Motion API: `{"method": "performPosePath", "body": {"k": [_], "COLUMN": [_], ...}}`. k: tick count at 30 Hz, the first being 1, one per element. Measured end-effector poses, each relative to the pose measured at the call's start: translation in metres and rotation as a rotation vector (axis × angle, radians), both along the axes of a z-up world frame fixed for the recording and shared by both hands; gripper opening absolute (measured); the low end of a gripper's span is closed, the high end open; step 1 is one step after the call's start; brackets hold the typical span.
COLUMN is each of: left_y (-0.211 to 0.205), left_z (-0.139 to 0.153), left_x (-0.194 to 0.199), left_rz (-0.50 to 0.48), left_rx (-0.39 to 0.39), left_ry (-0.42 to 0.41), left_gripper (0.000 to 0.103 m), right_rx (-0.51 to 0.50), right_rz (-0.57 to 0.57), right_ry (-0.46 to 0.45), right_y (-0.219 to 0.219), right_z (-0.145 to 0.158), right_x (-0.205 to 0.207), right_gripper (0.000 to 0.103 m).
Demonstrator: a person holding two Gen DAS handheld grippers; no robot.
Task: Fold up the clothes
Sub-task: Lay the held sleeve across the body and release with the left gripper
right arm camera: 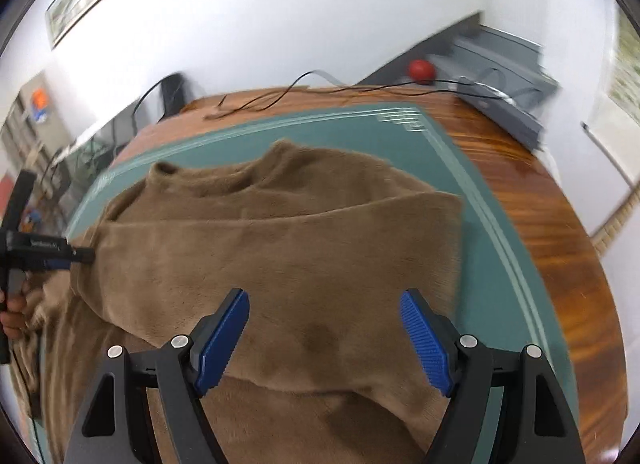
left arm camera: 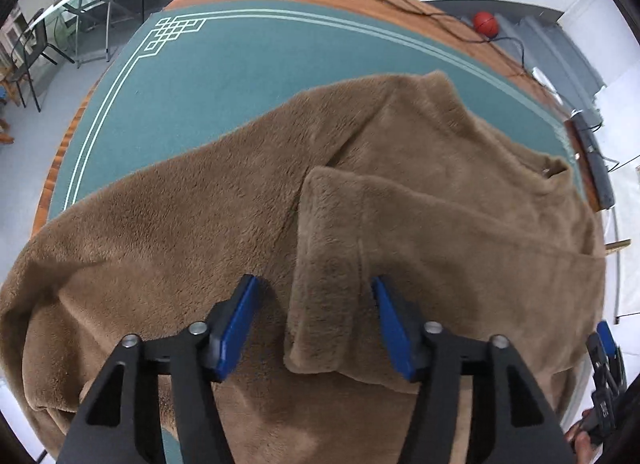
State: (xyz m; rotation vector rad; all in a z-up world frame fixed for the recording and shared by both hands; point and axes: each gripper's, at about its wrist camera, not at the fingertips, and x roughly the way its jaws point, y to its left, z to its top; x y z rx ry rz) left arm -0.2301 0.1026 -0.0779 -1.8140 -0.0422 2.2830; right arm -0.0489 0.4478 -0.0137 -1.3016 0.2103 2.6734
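A brown fleece garment [left arm camera: 224, 215] lies spread on a green mat [left arm camera: 224, 75], with one folded part [left arm camera: 420, 232] laid across its body. My left gripper [left arm camera: 314, 284] hangs just above the edge of that folded part, open, its blue pads clear of the cloth. In the right wrist view the same garment [right arm camera: 280, 248] fills the middle, its collar [right arm camera: 164, 171] toward the far left. My right gripper [right arm camera: 324, 300] stands open over the folded layer with nothing between its fingers. The left gripper [right arm camera: 82, 254] shows at the left edge of that view, held by a hand.
The mat covers a wooden table [right arm camera: 532, 199]. Black cables [right arm camera: 280, 97] and a grey device [right arm camera: 508, 111] lie along its far edge. A red ball [left arm camera: 485, 22] sits beyond the table. Chairs [left arm camera: 36, 47] stand at the far left.
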Motion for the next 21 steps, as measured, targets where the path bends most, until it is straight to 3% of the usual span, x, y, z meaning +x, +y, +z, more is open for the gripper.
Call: {"method": "performPosePath", "body": {"k": [4,7,11,16,21], "left_y": [-0.003,-0.011,-0.03,-0.043,-0.037], "left_z": [-0.008,-0.01,-0.003,0.002,-0.002], "left_x": [0.003,0.004,0.009,0.026,0.029], "left_rz": [-0.011,0.003,0.047,0.037,0.019], "left_rx": [-0.005,0.024,0.105,0.146,0.213], "left_ry": [-0.019,-0.036,-0.052,-0.03,-0.016], "left_gripper": [0.074,0.078,0.08,0.081,0.081], "right_rx": [-0.014,-0.002,0.01,0.076,0.072], "right_rz": [-0.001,0.023,0.016,0.01,-0.069], "right_ry": [-0.123,-0.121,-0.109,-0.037,-0.088], "right_y": [0.005,0.009,0.01,0.012,0.034], "right_z": [-0.038,-0.044,-0.031,-0.001,-0.009], "right_x": [-0.018,-0.016,-0.009,0.023,0.062], "right_gripper": [0.08,0.08,0.08,0.081,0.081]}}
